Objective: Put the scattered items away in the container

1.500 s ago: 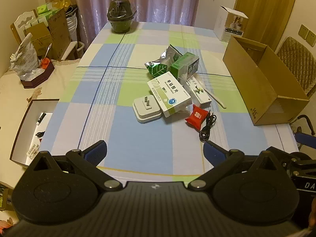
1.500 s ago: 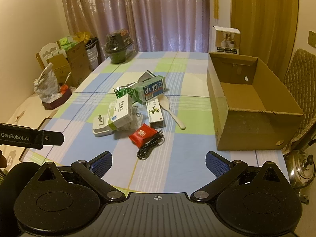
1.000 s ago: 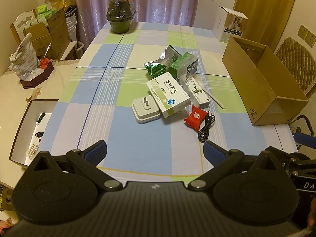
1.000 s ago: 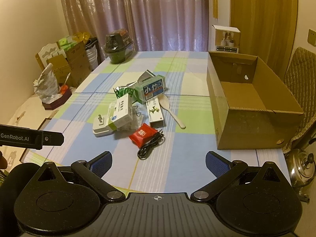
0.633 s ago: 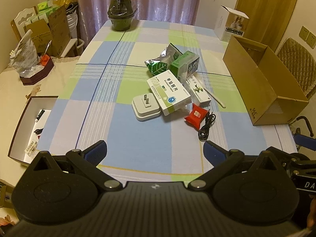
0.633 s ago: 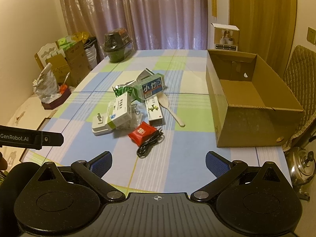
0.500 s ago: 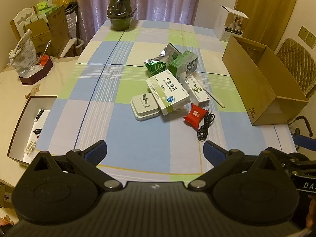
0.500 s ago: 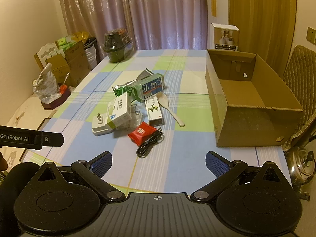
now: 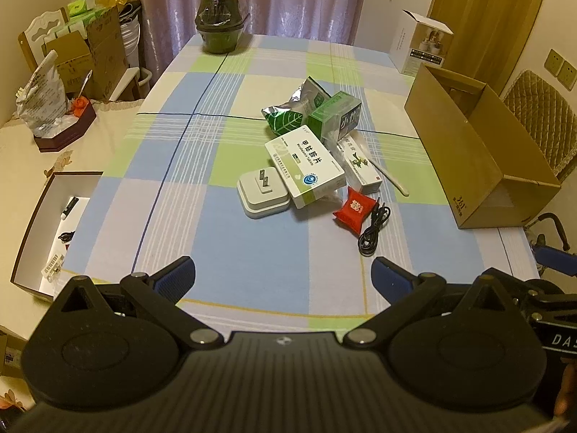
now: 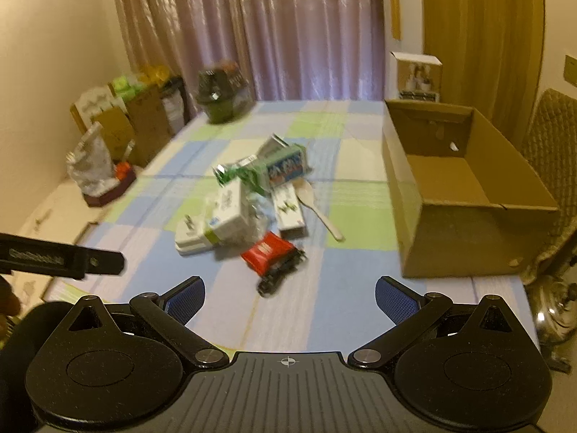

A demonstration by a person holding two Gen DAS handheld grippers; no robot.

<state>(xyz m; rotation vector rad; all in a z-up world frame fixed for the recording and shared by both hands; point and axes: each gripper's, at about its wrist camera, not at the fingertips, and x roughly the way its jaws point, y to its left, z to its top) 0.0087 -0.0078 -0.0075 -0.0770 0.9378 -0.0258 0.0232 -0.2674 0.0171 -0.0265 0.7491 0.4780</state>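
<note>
1. Left wrist view shows the sharp pile mid-bench (image 9: 252, 252): a white box (image 9: 304, 166), red packet (image 9: 353, 208), black cable (image 9: 375, 229).
2. They look light; the box is stiff, so pinch its long sides. The cable is floppy.
3. Right wrist view is blurry but shows inside the empty cardboard box (image 10: 450, 180).
4. The left hand-held gripper (image 9: 283, 281) and right hand-held gripper (image 10: 290, 299) are both wide open, holding nothing.

**Both grippers wide, nothing held**

My left gripper (image 9: 283, 276) hovers level, its blue-padded fingers (image 9: 176, 278) spread wide and empty. My right gripper (image 10: 290, 297) hangs beside it, fingers (image 10: 395, 299) equally wide apart, gripping nothing.
</note>
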